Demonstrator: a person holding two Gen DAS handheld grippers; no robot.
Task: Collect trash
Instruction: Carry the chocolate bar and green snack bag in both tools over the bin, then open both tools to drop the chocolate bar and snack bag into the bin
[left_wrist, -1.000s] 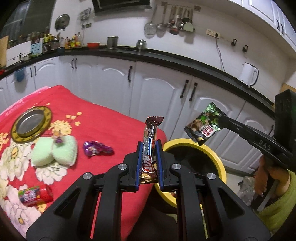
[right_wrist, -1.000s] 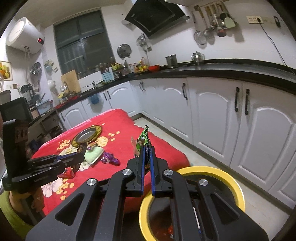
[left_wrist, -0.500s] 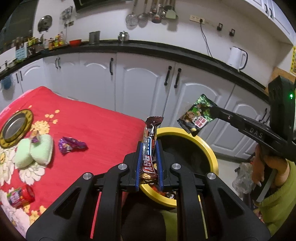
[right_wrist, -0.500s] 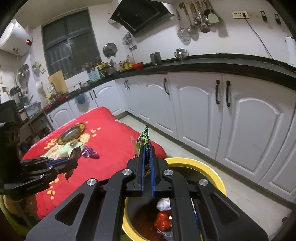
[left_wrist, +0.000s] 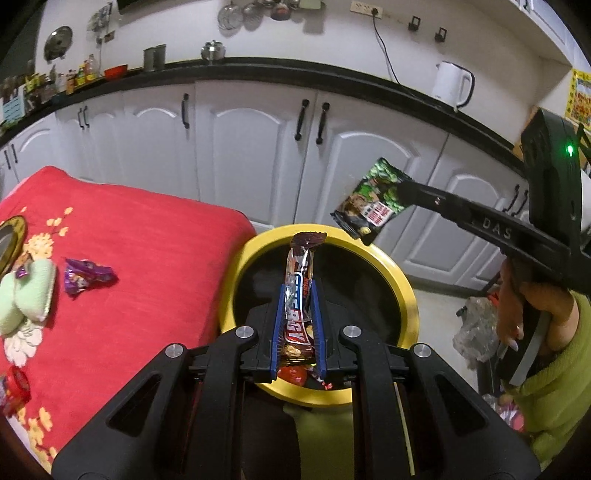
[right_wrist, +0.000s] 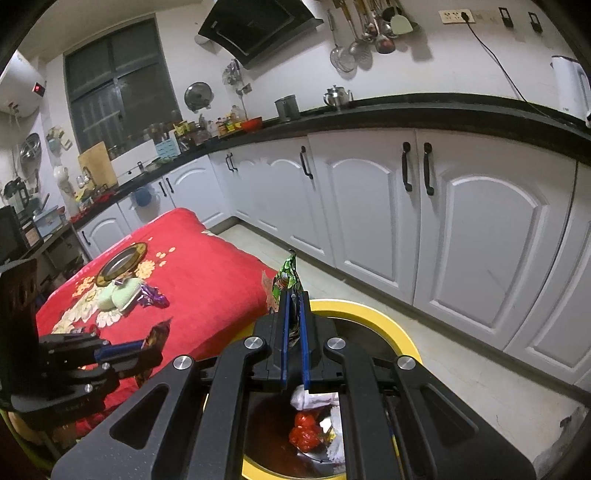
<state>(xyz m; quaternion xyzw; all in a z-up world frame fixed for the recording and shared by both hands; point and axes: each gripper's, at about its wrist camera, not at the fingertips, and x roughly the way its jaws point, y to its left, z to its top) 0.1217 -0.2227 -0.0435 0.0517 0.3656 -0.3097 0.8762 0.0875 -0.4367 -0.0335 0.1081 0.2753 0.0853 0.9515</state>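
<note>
My left gripper (left_wrist: 297, 291) is shut on a brown candy bar wrapper (left_wrist: 300, 280), held upright over the dark mouth of the yellow-rimmed trash bin (left_wrist: 404, 291). My right gripper (right_wrist: 293, 299) is shut on a green snack packet (right_wrist: 285, 277) and hangs above the same bin (right_wrist: 384, 321). In the left wrist view the right gripper (left_wrist: 402, 192) reaches in from the right, its packet (left_wrist: 373, 203) over the bin's far rim. In the right wrist view the left gripper (right_wrist: 147, 343) shows at lower left. A purple wrapper (left_wrist: 86, 275) lies on the red tablecloth (left_wrist: 155, 258).
On the cloth sit a pale green sponge pair (left_wrist: 27, 295), a gold-rimmed metal plate (right_wrist: 122, 260) and a small red tin (left_wrist: 16, 382). Trash lies inside the bin (right_wrist: 306, 432). White cabinets (left_wrist: 255, 147) stand behind. A person's hand and green sleeve (left_wrist: 550, 369) are at right.
Both grippers have moved down and toward the bin, so each wrapper now hangs over its opening. The table has slid off to the left in both views. Both grips are unchanged.
</note>
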